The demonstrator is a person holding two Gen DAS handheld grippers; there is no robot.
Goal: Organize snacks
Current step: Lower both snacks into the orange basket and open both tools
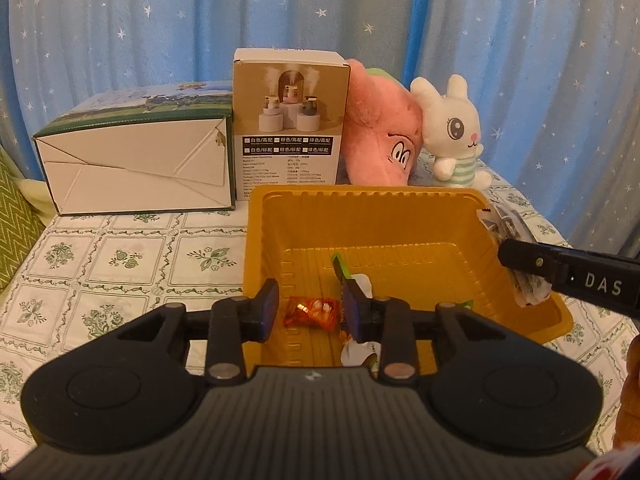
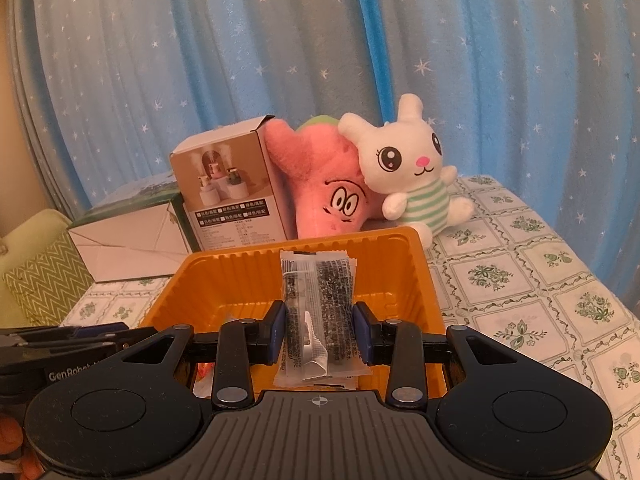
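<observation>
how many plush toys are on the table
2. The pink plush leans against the humidifier box; the white bunny sits beside it on its right, touching it. Both are behind the orange tray.

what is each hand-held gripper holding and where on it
The right hand-held gripper clamps a clear snack packet by its side edges, near the lower half. The left hand-held gripper is open and empty, above the yellow tray.

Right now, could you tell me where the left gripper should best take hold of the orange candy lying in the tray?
Grip the orange candy across its short middle, coming straight down from above. It lies flat on the yellow tray's floor, apart from the other wrappers, and the open left gripper already hovers over it.
</observation>
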